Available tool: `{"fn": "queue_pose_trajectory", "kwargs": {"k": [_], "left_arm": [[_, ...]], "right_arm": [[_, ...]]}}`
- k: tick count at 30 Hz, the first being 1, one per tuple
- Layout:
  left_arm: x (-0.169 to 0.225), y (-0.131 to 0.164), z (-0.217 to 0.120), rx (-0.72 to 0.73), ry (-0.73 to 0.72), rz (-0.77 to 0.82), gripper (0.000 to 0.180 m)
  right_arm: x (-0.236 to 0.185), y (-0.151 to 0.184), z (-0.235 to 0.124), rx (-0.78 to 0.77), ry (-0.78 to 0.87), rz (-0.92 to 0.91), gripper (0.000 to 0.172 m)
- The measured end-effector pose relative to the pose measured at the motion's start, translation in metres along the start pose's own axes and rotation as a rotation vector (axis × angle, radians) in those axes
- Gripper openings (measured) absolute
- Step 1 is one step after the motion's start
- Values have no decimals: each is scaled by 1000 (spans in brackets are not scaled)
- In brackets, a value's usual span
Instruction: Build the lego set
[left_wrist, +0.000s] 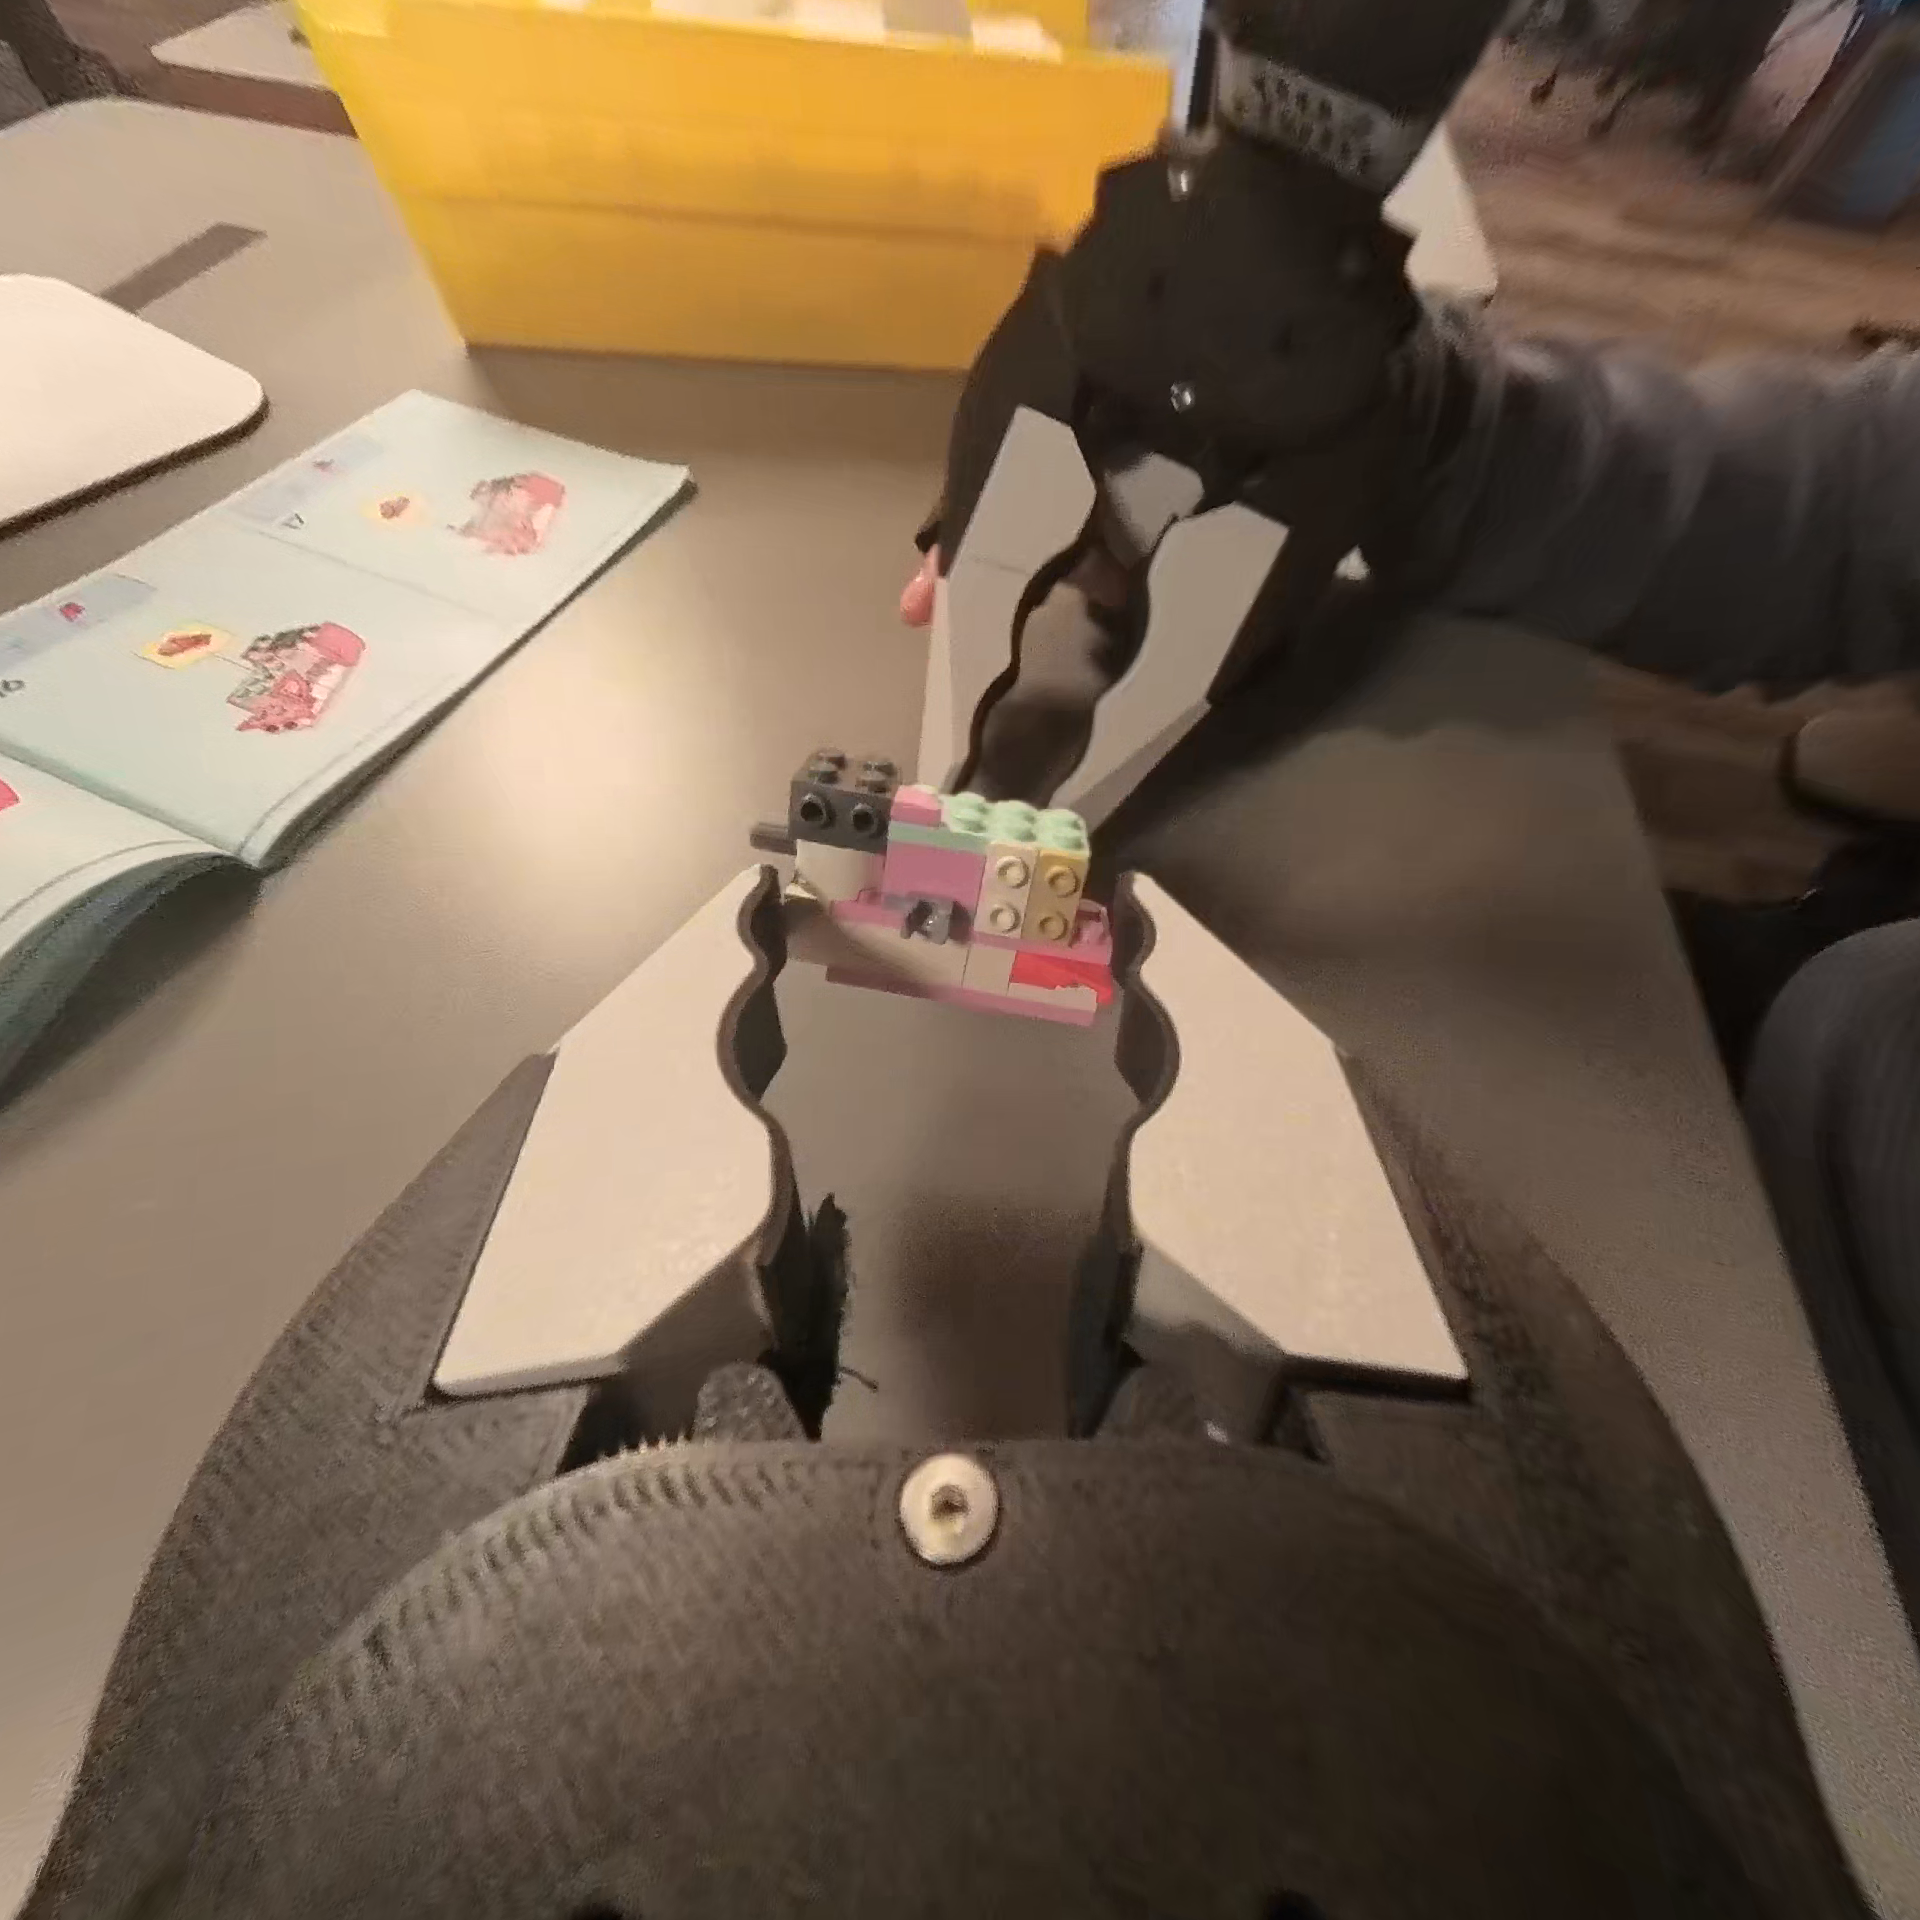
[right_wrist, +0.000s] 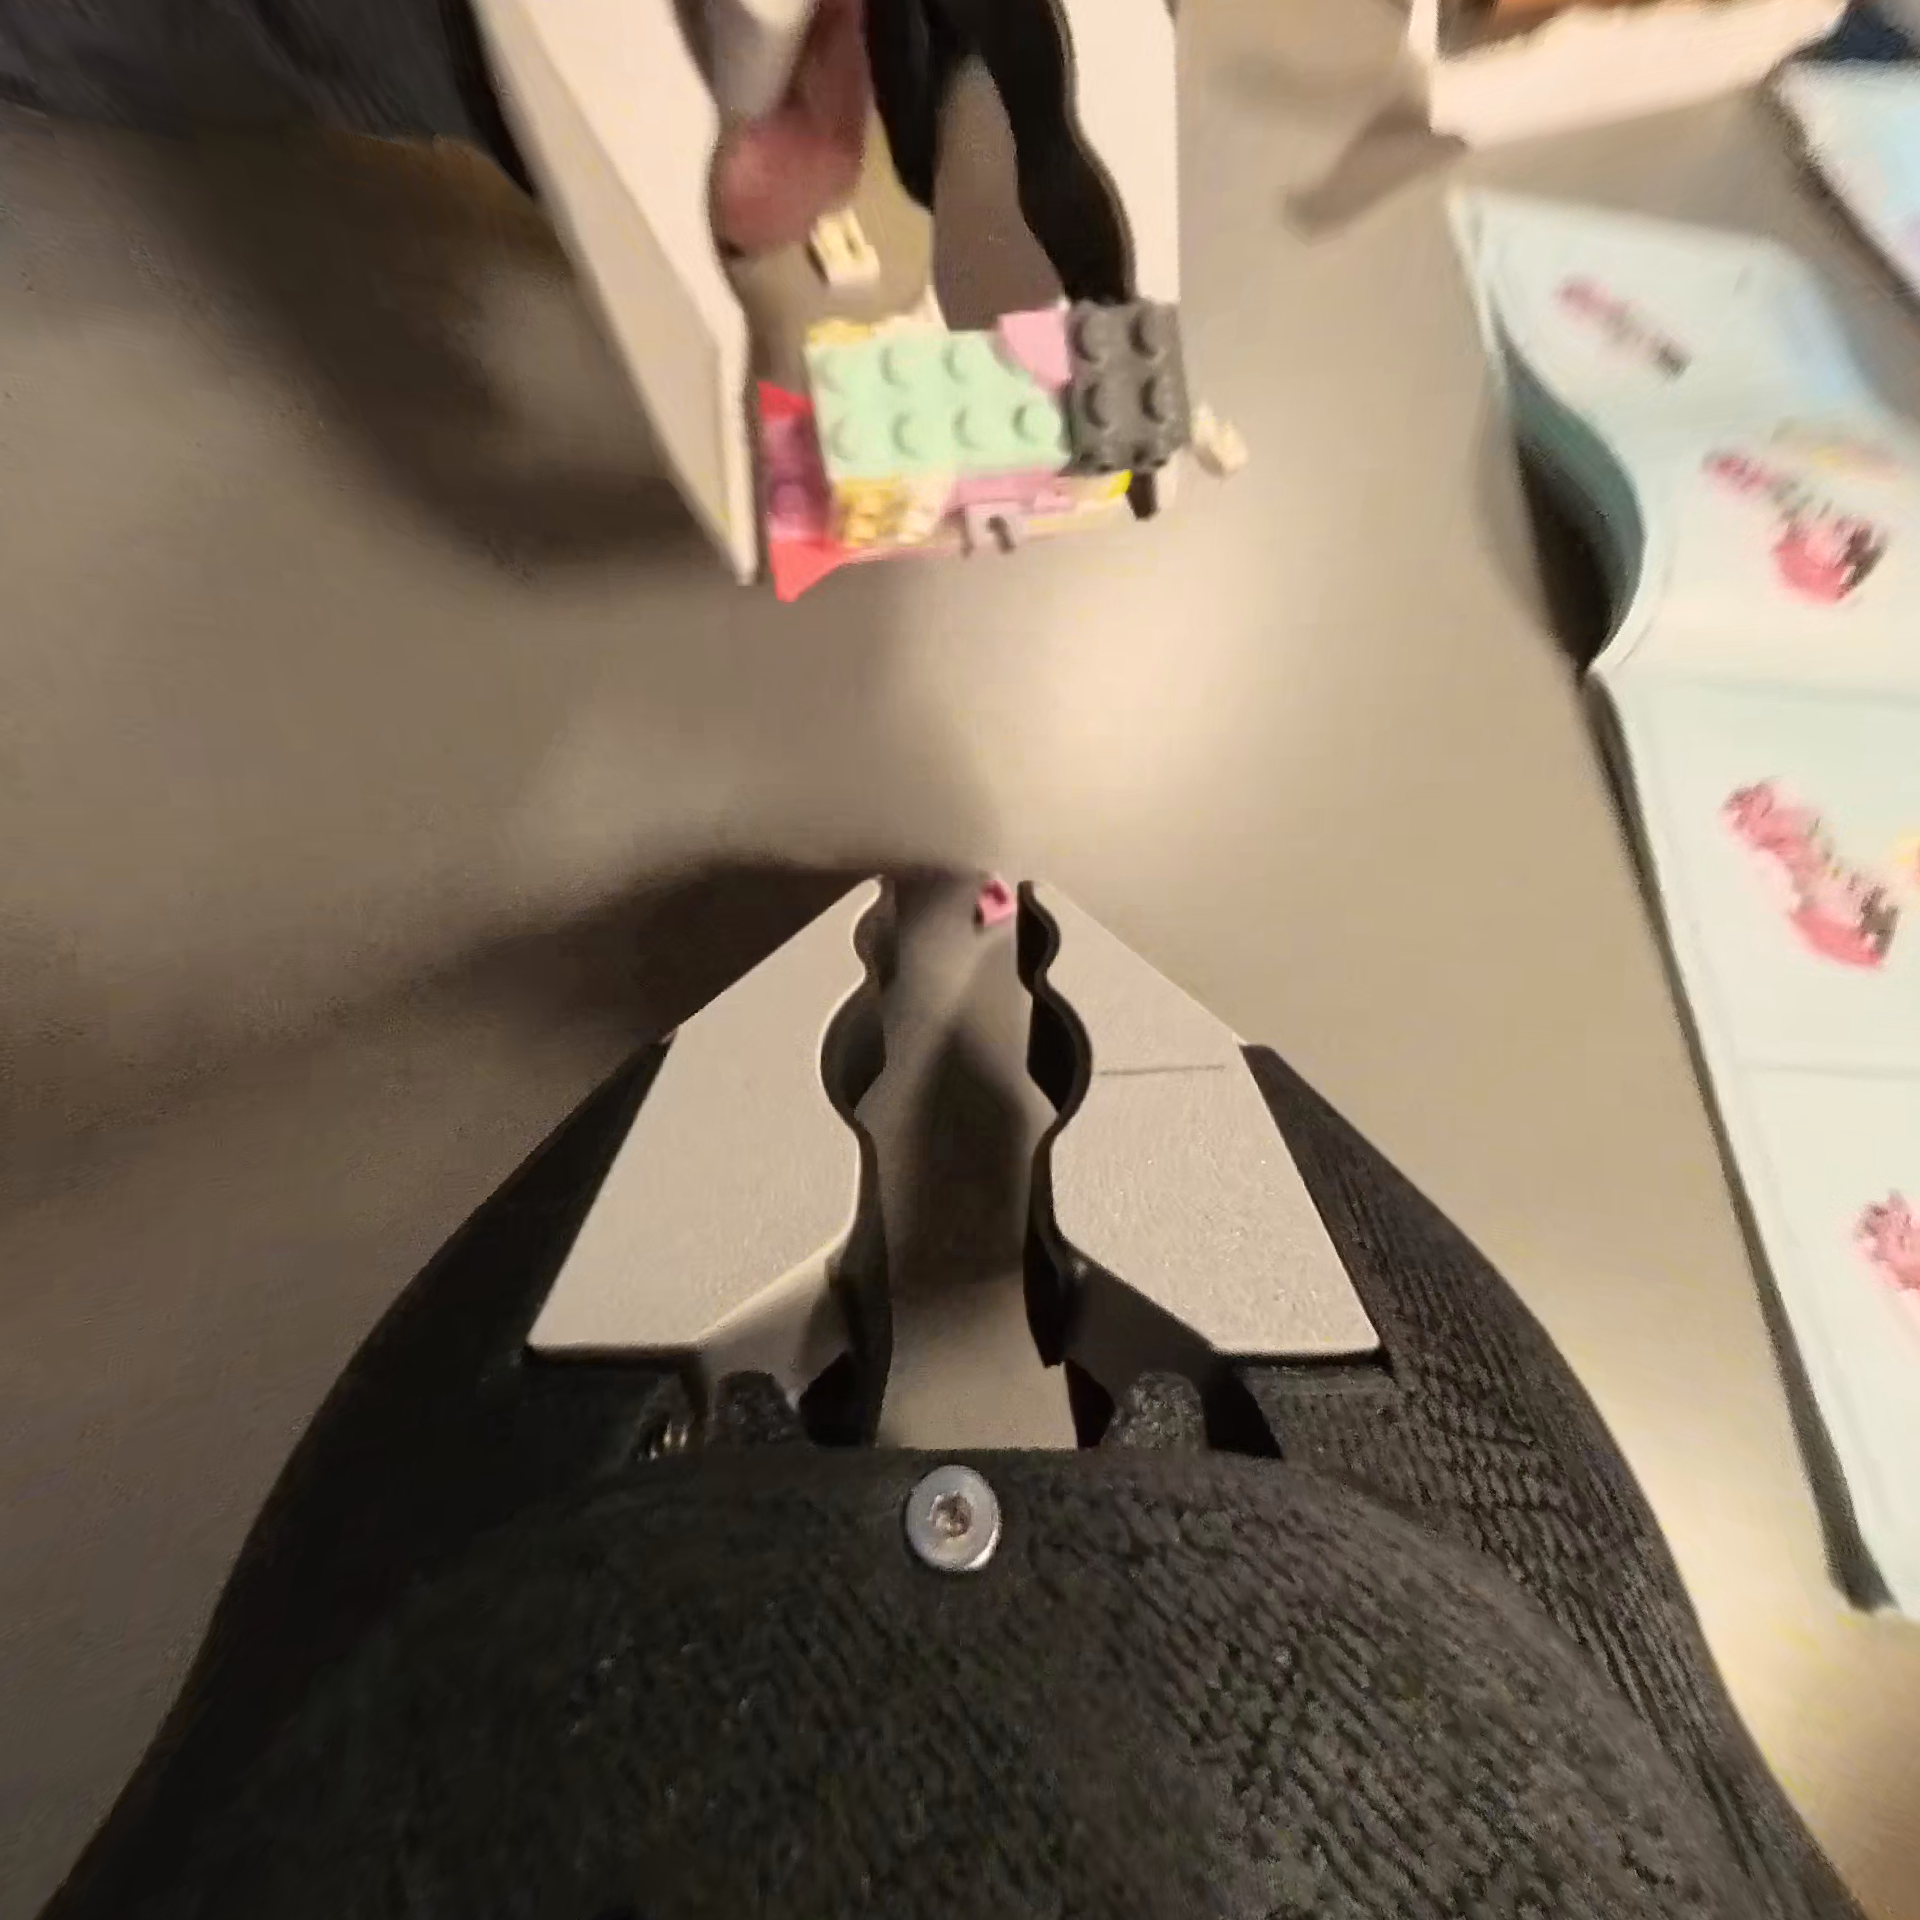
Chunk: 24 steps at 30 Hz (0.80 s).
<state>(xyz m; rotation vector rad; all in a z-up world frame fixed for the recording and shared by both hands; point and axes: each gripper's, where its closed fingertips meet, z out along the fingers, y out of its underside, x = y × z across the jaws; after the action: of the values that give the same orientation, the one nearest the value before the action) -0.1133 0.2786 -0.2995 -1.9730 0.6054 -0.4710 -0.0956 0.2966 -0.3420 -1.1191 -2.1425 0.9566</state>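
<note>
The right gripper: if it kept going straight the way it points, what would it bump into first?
Probably the tiny pink piece lying by the right gripper tips; farther along sits the brick model clamped in the left gripper. Depth is unclear.

A plain office or meeting-room setting is suggested here, though it cannot be told for certain. A wide, smooth grey-brown worktop (left_wrist: 364, 1039) is seen, with a dark inset strip (left_wrist: 187, 265) let into its surface. A yellow plastic storage bin (left_wrist: 727, 197) is stood at the far edge, an open picture booklet (left_wrist: 312, 623) is laid flat, and a white rounded board (left_wrist: 94, 395) is seen nearby. Wood-toned flooring (left_wrist: 1621, 208) is glimpsed beyond, blurred.
</note>
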Motion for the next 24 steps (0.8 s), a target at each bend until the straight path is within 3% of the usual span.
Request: {"fn": "queue_pose_trajectory", "kwargs": {"k": [11,18,24], "left_arm": [[-2,16,15,-69,-34,-25,63],[-7,27,17,-145,-64,-26,63],[-8,35,19,-194,-76,-26,63]], "right_arm": [[4,2,5,-32,12,93,4],[6,1,5,-35,60,-14,1],[21,-3,-1,-27,208,-187,0]]}}
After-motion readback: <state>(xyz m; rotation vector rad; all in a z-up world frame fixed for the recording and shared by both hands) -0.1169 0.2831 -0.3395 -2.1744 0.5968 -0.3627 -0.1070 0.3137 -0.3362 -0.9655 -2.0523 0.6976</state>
